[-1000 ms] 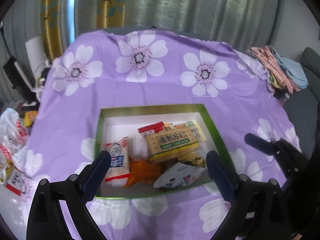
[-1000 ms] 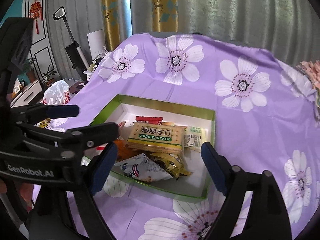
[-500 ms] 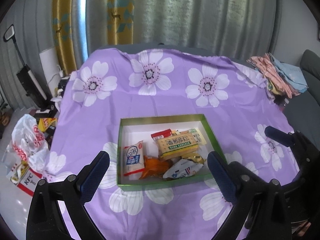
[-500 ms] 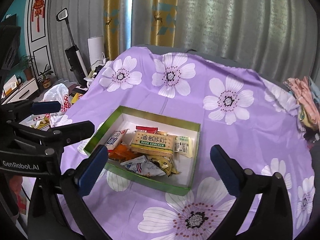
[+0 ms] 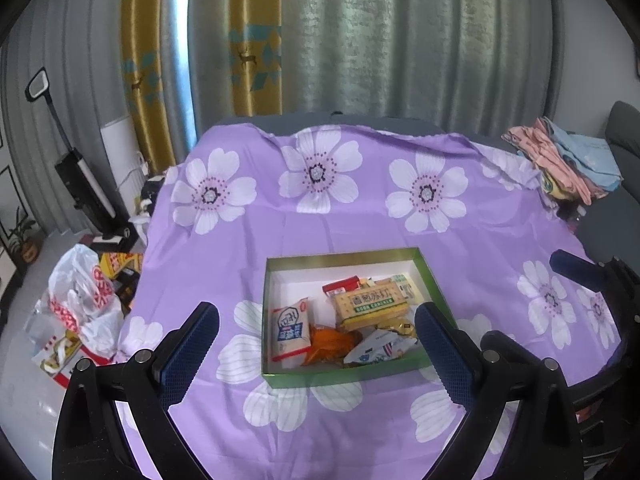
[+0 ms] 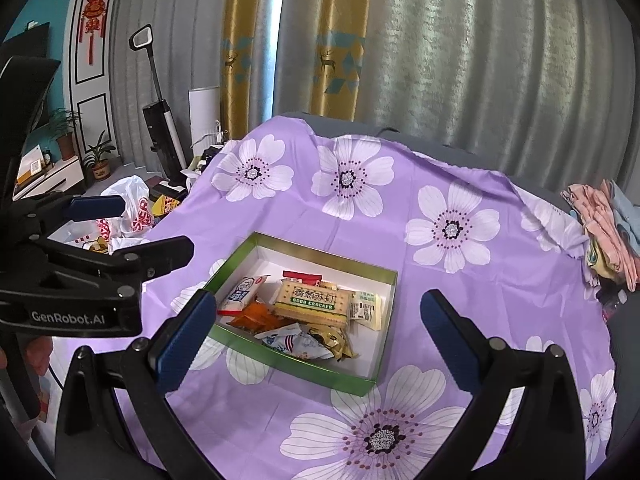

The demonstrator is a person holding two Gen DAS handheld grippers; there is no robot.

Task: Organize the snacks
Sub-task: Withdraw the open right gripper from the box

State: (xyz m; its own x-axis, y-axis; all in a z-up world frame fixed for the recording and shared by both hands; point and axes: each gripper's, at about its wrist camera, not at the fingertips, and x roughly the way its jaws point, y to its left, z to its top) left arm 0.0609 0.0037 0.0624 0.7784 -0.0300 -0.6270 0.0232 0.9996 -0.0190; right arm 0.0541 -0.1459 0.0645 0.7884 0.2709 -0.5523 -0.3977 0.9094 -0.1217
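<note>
Shallow green-rimmed cardboard box with a white inside [image 5: 344, 376] sits on a purple tablecloth printed with white flowers [image 5: 360, 224], near its front middle. Holds all the snacks in a loose pile: a yellow-and-green soda cracker pack [image 5: 370, 305] lying on top at centre, a white-and-blue pouch with a red edge [image 5: 290, 328] toward the left wall, a crumpled orange wrapper [image 5: 330, 346] beside that pouch, a silver-white foil packet [image 5: 378, 350] and a gold foil wrapper [image 6: 334, 340] at the near side, a small red-and-white packet [image 5: 340, 285] behind the crackers, a pale sachet with green print [image 6: 365, 309] at the right.

Left gripper [image 5: 316, 354] hangs over the near edge of the box, blue-padded fingers [image 5: 188, 354] spread wide, nothing between them. Right gripper [image 6: 316, 336] likewise above the near rim, jaws just opened to their widest, empty, pads clear of every snack.

Beyond the cloth: grey and gold curtains [image 5: 360, 40], a heap of folded pink and blue clothes [image 5: 568, 164] at the far right corner, a white plastic bag with red lettering [image 5: 84, 308] on the floor at left, an upright black-and-white floor cleaner [image 6: 160, 120] by the wall.
</note>
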